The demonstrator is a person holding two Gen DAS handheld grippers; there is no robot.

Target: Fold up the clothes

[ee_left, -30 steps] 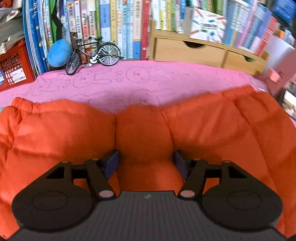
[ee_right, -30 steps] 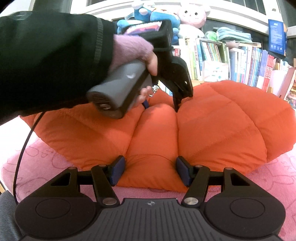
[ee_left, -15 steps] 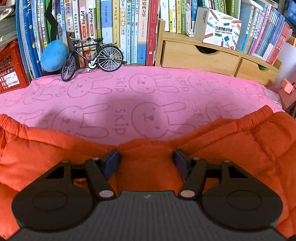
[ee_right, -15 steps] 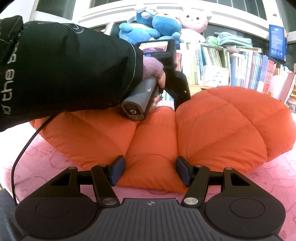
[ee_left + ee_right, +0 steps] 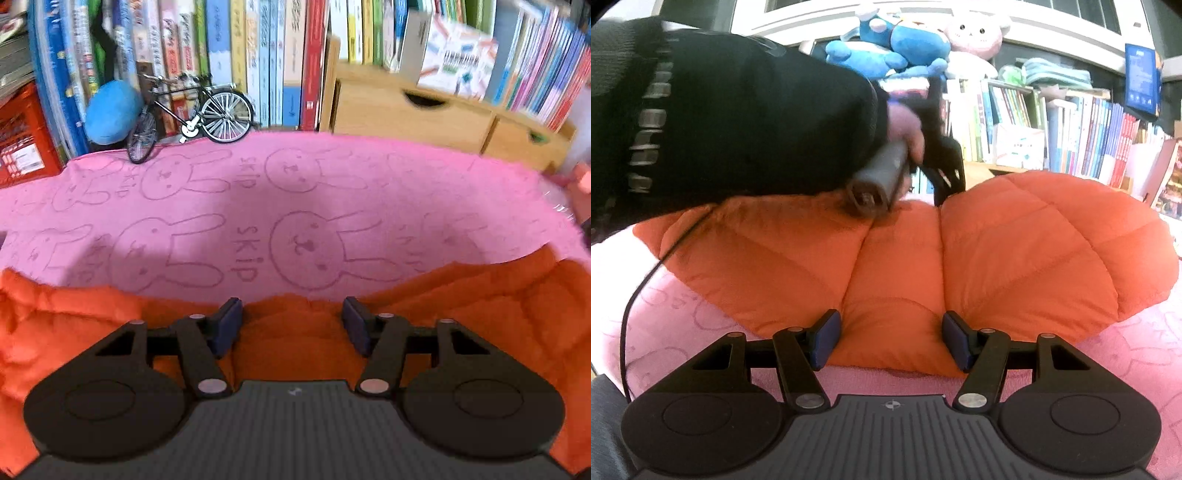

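Observation:
An orange quilted garment (image 5: 1027,258) lies puffed up on a pink bunny-print towel (image 5: 295,192). My right gripper (image 5: 890,332) is at the garment's near edge. Its pads press into a bulging middle panel of the fabric, and creases run up from each pad. My left gripper (image 5: 291,317) sits at the garment's (image 5: 461,306) far edge, pointing down. Its jaws are closing with a hump of orange fabric between them. In the right wrist view a hand in a black sleeve (image 5: 731,125) holds that left gripper (image 5: 945,195) over the garment's far side.
Beyond the towel stand rows of books (image 5: 258,55), a model bicycle (image 5: 192,114), a blue ball (image 5: 110,110), a red crate (image 5: 22,147) and wooden drawers (image 5: 413,110). Plush toys (image 5: 923,40) sit on the shelf. A black cable (image 5: 639,295) hangs at the left.
My left gripper slid away across the garment to its far edge, so more pink towel shows ahead of it, and its jaws narrowed slightly. The right gripper and the garment stayed put.

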